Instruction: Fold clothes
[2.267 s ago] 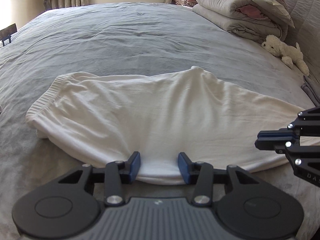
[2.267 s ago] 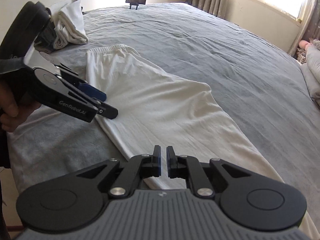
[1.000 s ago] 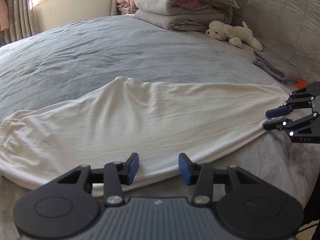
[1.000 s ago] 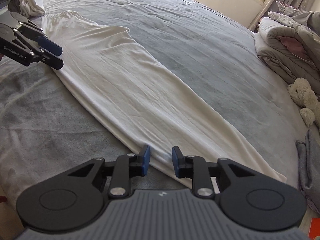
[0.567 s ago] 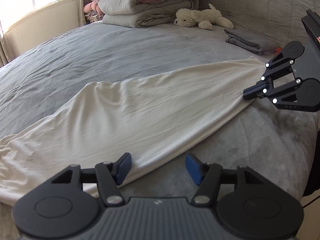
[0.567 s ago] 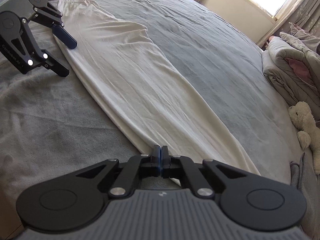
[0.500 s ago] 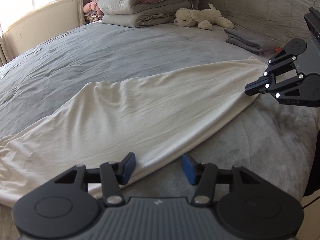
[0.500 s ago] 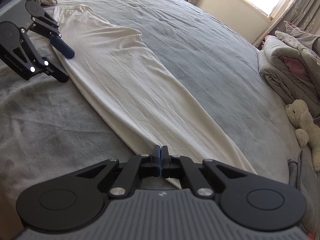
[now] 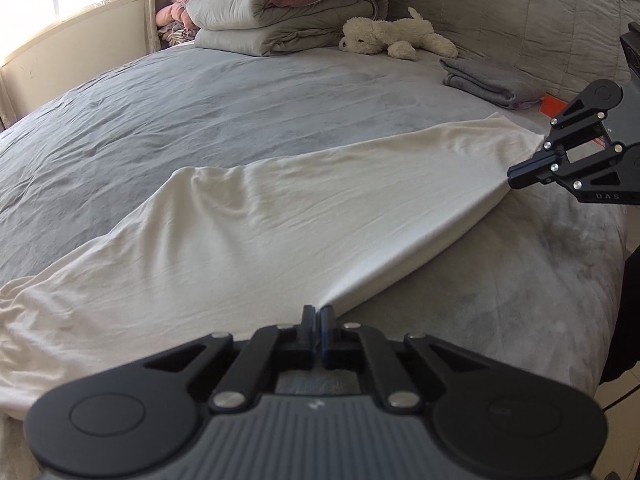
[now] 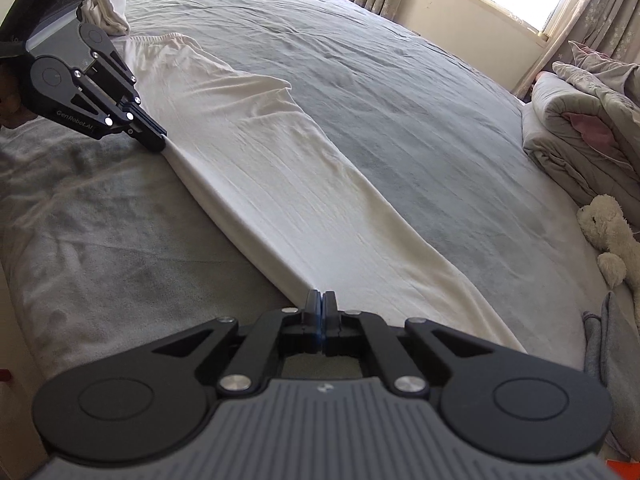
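A long white garment (image 9: 280,216) (image 10: 280,184) lies stretched along the near side of a grey bed (image 9: 240,104). My left gripper (image 9: 318,312) is shut on the garment's near edge partway along its length. My right gripper (image 10: 320,298) is shut on the same edge near the garment's other end. Each gripper shows in the other's view, the right gripper (image 9: 516,176) at the far right and the left gripper (image 10: 158,142) at the upper left. The near edge runs taut and straight between them.
Folded grey quilts (image 9: 288,8) are stacked at the head of the bed, with a white plush dog (image 9: 392,36) beside them. A folded grey cloth (image 9: 488,80) lies near the headboard. More white cloth (image 10: 110,8) sits at the bed's far corner.
My left gripper's jaws closed on the garment's near edge. The right gripper closed earlier and stays clamped. The edge between the two is now pulled tight.
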`<state>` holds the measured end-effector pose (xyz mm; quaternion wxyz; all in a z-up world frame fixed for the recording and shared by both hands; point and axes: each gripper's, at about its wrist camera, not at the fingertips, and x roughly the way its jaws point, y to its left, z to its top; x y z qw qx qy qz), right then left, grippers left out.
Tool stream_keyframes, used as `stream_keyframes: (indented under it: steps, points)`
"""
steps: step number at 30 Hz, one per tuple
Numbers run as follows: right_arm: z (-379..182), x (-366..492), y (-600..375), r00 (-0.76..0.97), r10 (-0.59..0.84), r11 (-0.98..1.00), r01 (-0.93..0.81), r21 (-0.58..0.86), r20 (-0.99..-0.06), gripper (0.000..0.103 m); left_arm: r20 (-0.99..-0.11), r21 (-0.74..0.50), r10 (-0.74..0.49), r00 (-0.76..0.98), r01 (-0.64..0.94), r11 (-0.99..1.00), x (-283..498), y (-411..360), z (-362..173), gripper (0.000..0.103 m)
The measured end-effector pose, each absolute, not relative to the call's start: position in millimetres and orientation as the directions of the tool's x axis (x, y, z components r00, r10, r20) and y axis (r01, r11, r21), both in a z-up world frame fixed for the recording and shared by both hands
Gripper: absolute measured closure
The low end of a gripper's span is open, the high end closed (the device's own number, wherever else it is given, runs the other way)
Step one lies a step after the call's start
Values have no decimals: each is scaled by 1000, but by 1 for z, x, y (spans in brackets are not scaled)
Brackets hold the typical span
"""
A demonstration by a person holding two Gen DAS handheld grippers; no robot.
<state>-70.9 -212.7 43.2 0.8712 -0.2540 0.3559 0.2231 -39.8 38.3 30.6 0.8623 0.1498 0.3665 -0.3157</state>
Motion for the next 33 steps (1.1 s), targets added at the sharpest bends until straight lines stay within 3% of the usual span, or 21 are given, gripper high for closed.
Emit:
stream_keyframes:
  steps: [6,9,10,11,13,14,16,20,23,28,33]
  points:
    - [25,-66,-210,617,154,758,-575,-309,-772,103,-749,57,-418,514,678,733,-40,35,24,101]
    - [15,-64,-204,606,124,747,-578,-328,-785,103,-749,47,-420,513,672,739,-39,35,25,95]
    - [16,-64,-205,604,127,745,-582,-327,-787,103,-750,37,-429,503,679,733,-39,36,26,86]
    - [16,-64,-206,602,129,742,-585,-326,-788,103,-751,26,-439,494,686,727,-39,37,28,65]
    - [20,-66,-211,600,136,744,-587,-319,-788,89,-741,-18,-475,475,693,721,-38,45,35,37]
    - [23,-66,-215,614,129,752,-572,-326,-779,85,-735,-40,-493,466,696,717,-38,49,38,37]
    - [36,-64,-228,657,125,798,-511,-318,-744,52,-710,-100,-539,454,692,715,-36,59,46,37]
    - [65,-49,-280,723,91,930,-308,-202,-685,50,-659,-260,-590,466,595,760,-16,79,53,37]
    - [71,-31,-334,717,-48,995,-30,-99,-695,50,-657,-340,-564,499,472,814,5,87,47,37]
    - [57,-16,-415,592,-294,932,352,-88,-751,50,-691,-372,-462,555,275,887,34,92,32,37]
    - [50,-5,-433,615,-209,946,324,2,-760,50,-703,-353,-411,580,216,910,43,89,27,37]
